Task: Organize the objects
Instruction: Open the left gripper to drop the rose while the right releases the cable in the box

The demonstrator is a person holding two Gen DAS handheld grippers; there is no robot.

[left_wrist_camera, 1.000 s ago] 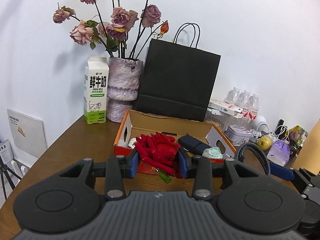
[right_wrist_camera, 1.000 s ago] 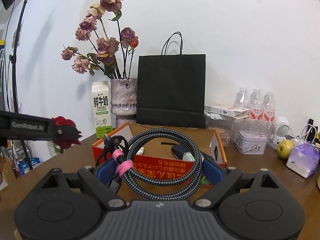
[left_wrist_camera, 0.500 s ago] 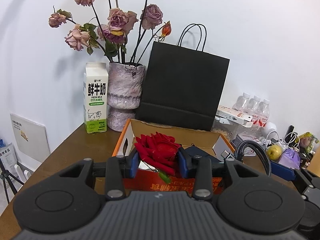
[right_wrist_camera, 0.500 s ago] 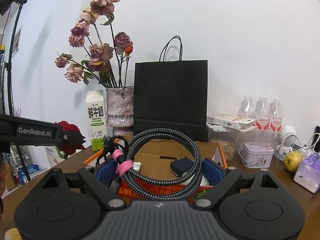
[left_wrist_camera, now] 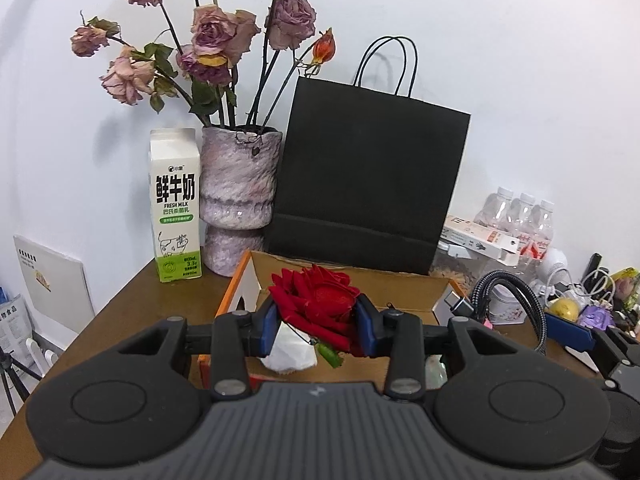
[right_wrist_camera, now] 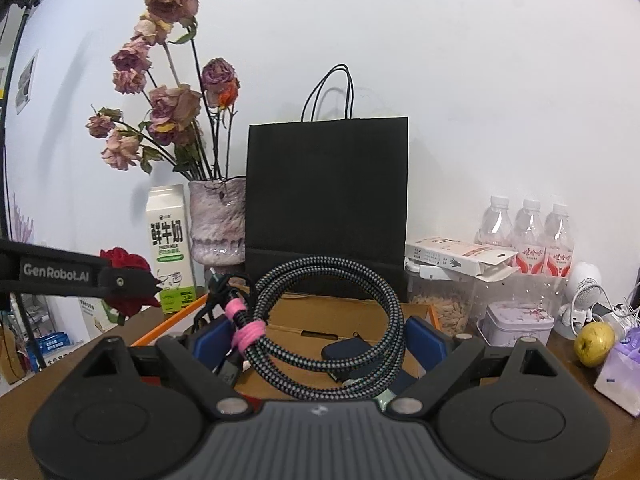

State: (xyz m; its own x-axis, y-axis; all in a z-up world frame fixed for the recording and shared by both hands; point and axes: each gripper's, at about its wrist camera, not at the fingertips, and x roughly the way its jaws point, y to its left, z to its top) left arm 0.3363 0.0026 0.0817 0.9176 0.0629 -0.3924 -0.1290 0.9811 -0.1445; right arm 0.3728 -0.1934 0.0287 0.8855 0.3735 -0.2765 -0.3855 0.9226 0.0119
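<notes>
Left gripper [left_wrist_camera: 316, 318] clamped on rose [left_wrist_camera: 316, 300], bloom facing up-forward above box [left_wrist_camera: 400, 280]; right gripper [right_wrist_camera: 320, 340] spread wide, gripping cable coil [right_wrist_camera: 328, 320] standing upright crosswise between pads.

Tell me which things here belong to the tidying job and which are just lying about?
In the job:
- red rose, held in the left gripper
- coiled cable, held in the right gripper
- cardboard box, under both

Lying about:
- milk carton
- vase of dried roses
- black bag
- water bottles
- tin
- apple
</notes>
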